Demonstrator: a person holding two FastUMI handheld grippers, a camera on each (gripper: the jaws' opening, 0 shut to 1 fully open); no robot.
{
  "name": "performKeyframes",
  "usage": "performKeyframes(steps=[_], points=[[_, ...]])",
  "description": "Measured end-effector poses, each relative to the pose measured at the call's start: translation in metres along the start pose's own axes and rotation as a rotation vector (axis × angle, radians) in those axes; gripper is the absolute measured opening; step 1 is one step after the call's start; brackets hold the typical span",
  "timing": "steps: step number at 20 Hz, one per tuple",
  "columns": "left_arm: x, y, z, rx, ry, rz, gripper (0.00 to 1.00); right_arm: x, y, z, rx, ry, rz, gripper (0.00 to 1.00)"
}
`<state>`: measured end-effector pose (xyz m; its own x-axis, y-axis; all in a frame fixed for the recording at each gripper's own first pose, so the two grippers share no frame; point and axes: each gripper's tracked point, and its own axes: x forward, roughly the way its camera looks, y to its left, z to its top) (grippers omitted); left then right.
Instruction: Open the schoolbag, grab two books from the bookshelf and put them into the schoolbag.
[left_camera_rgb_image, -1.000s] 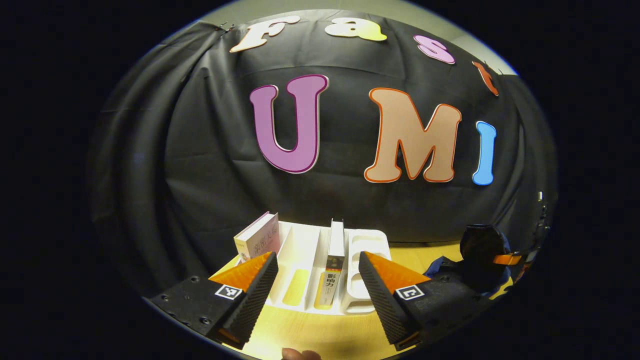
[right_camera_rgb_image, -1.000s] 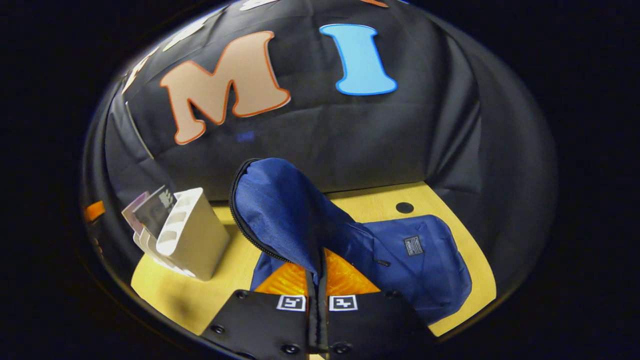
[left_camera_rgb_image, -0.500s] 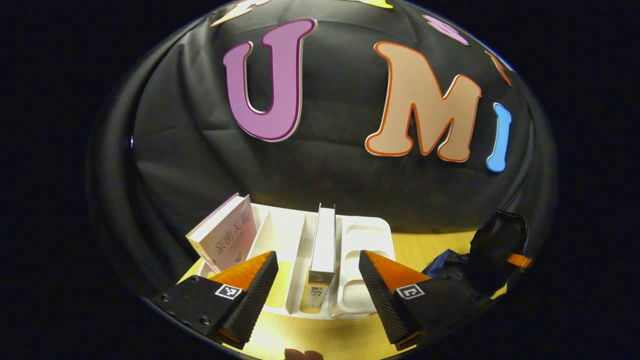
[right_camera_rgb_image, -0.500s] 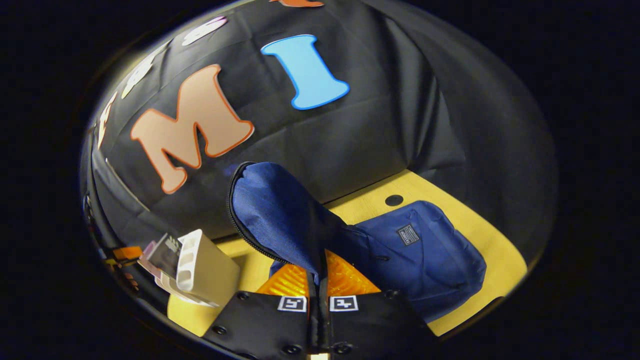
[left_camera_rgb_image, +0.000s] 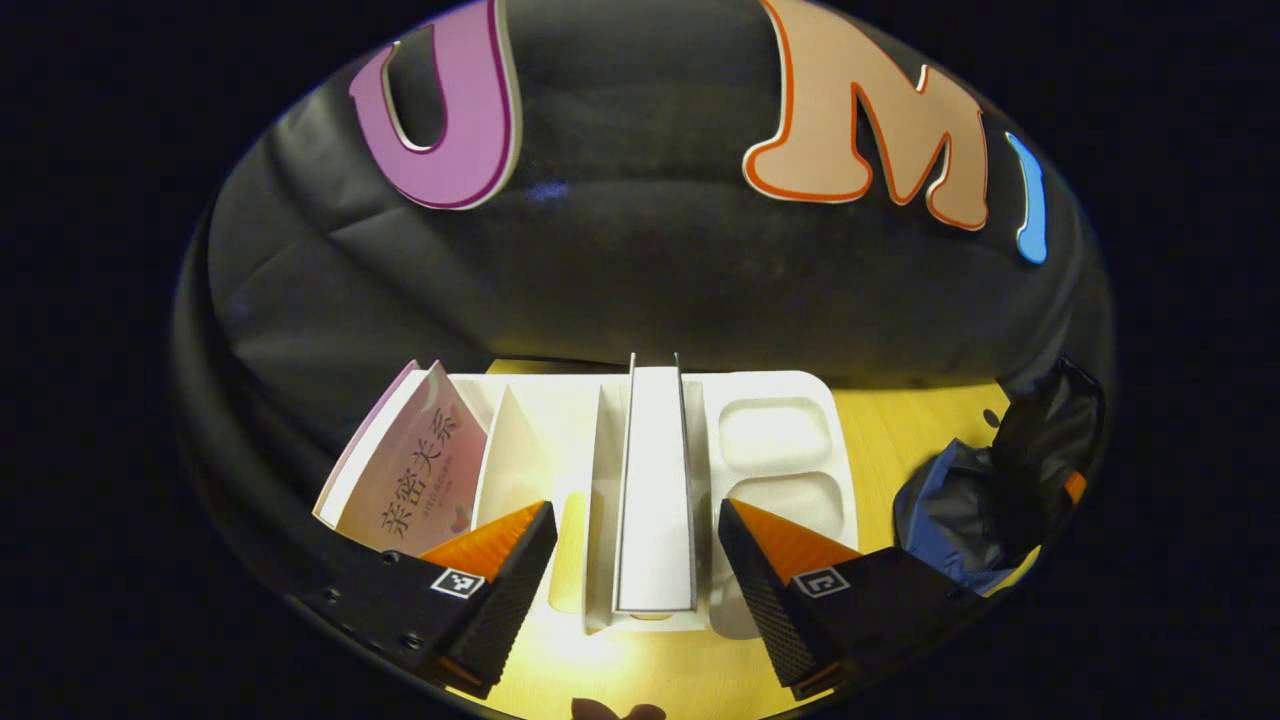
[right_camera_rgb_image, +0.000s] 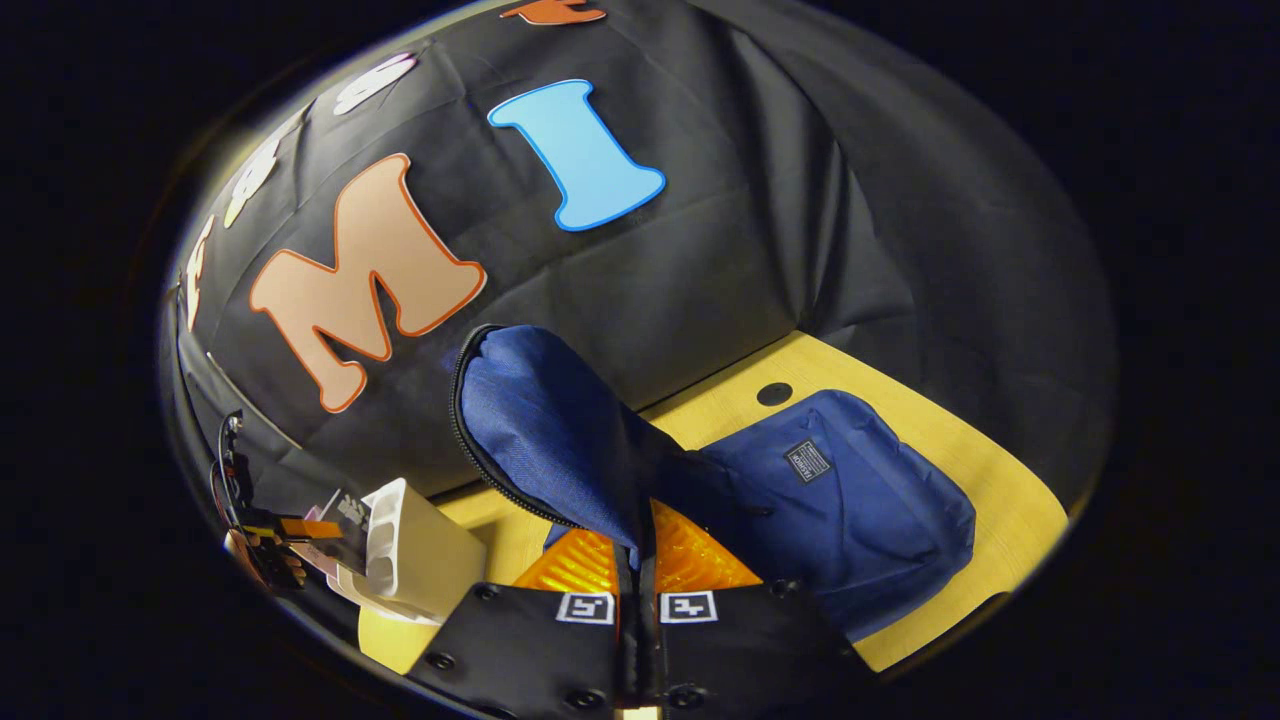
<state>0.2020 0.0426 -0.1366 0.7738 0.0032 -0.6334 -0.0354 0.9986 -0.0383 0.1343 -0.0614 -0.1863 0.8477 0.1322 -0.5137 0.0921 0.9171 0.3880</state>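
In the left gripper view my left gripper (left_camera_rgb_image: 637, 565) is open, its two fingers on either side of an upright white-edged book (left_camera_rgb_image: 655, 490) that stands in the white bookshelf (left_camera_rgb_image: 780, 430). The fingers are apart from the book. A pink book (left_camera_rgb_image: 410, 480) leans at the shelf's left end. In the right gripper view my right gripper (right_camera_rgb_image: 638, 560) is shut on the lifted flap (right_camera_rgb_image: 545, 430) of the blue schoolbag (right_camera_rgb_image: 860, 510), which lies on the wooden table. The bag also appears at the right edge of the left gripper view as a dark blue heap (left_camera_rgb_image: 985, 500).
The wooden table (right_camera_rgb_image: 990, 470) ends at the black cloth wall behind shelf and bag. A small dark round hole (right_camera_rgb_image: 774, 393) sits in the table behind the bag. The bookshelf (right_camera_rgb_image: 415, 550) stands left of the bag, with the other gripper (right_camera_rgb_image: 262, 540) beside it.
My left gripper has moved forward and down over the bookshelf, so the upright book now stands between its fingers. The right gripper has tilted slightly, still holding the bag flap up.
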Motion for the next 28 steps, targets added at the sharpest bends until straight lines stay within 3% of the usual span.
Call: performKeyframes(steps=[4,5,8,11,17,22,28], points=[[0.011,-0.003,-0.011,0.03,0.081,-0.007,0.9,0.0,0.0,0.0,0.023,0.0,-0.002,0.02],[0.012,-0.002,-0.012,0.045,0.094,0.004,0.83,0.0,0.0,0.001,0.03,0.001,-0.002,0.04],[0.013,-0.003,-0.017,0.069,0.141,0.0,0.38,-0.001,0.001,0.001,0.045,0.001,0.0,0.03],[0.01,-0.004,-0.017,0.082,0.151,-0.021,0.33,0.0,0.001,0.001,0.052,0.003,0.0,0.05],[-0.009,0.01,-0.009,0.081,0.11,-0.048,0.34,0.0,0.001,0.0,0.059,0.006,-0.002,0.03],[-0.029,0.029,-0.002,0.023,0.079,-0.069,0.31,0.005,0.0,-0.005,0.057,0.008,-0.007,0.03],[-0.045,0.042,0.009,-0.129,0.036,-0.134,0.27,0.006,-0.001,-0.004,0.057,0.011,-0.012,0.01]])
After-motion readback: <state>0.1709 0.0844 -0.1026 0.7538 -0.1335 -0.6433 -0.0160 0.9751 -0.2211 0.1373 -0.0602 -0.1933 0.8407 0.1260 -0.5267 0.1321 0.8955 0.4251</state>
